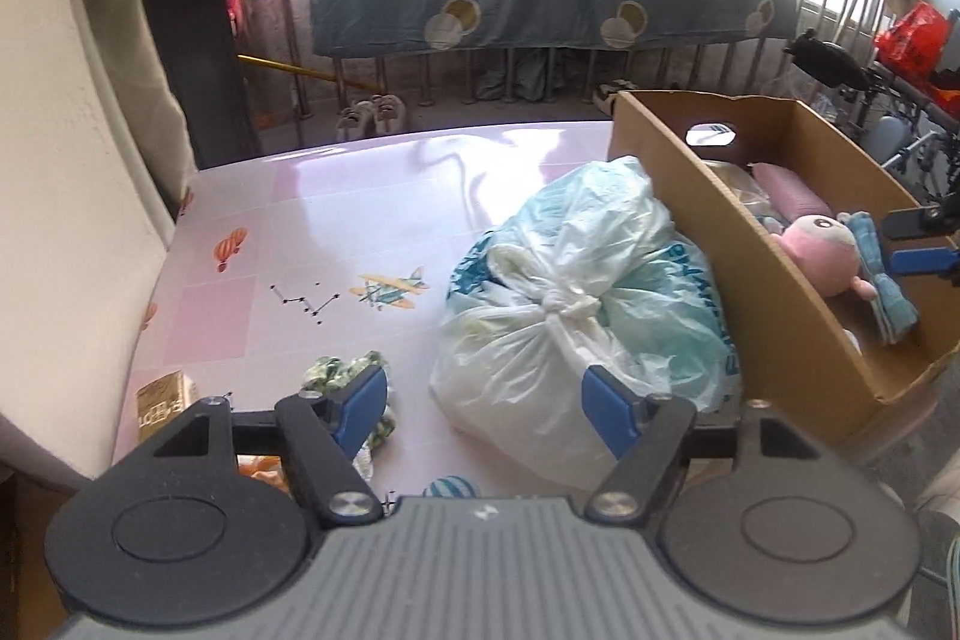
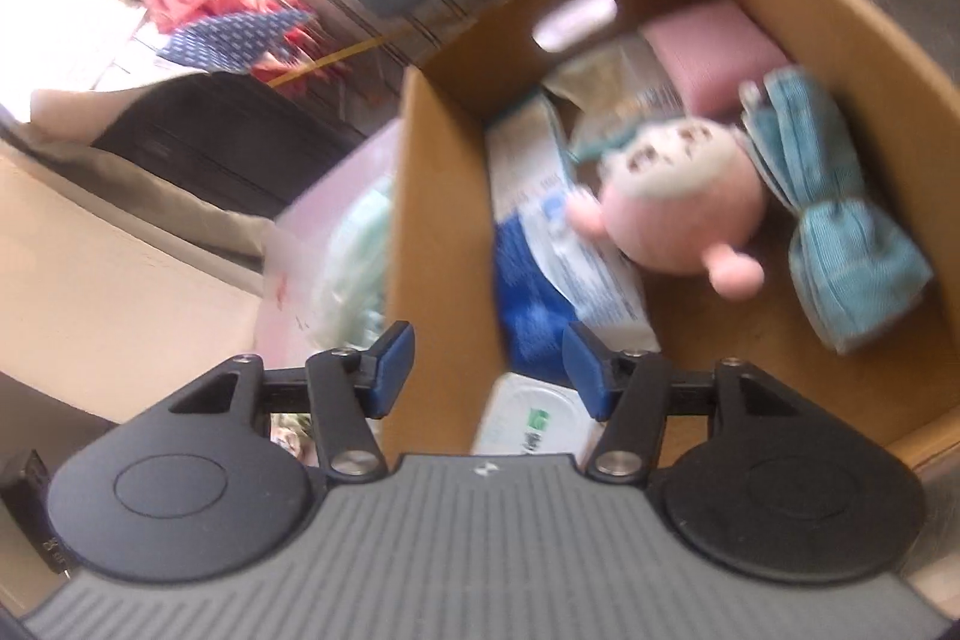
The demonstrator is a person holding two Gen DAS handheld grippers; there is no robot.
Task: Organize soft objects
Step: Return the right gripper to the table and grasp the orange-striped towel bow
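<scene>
Now the right gripper (image 2: 489,370) hangs spread and empty over the cardboard box (image 2: 444,172), where the pink plush doll (image 2: 678,214) lies ahead of its fingers; the left gripper (image 1: 486,412), also spread, faces the knotted plastic bag (image 1: 570,298).

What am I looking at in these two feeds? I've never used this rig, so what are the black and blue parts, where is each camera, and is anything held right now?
Each picture comes from a camera on a handheld two-finger gripper, looking forward along its fingers; a person carries one in each hand. The black arms with blue pads at the bottom are those fingers.

The left wrist view shows the left gripper open and empty over a pink table. On it lie a knotted plastic bag and a small green-patterned cloth, with a cardboard box to the right.

The right wrist view, somewhat blurred, shows the right gripper open and empty above that box. Inside lie a pink plush toy, a blue cloth bundle, a pink cushion and some packets.
</scene>
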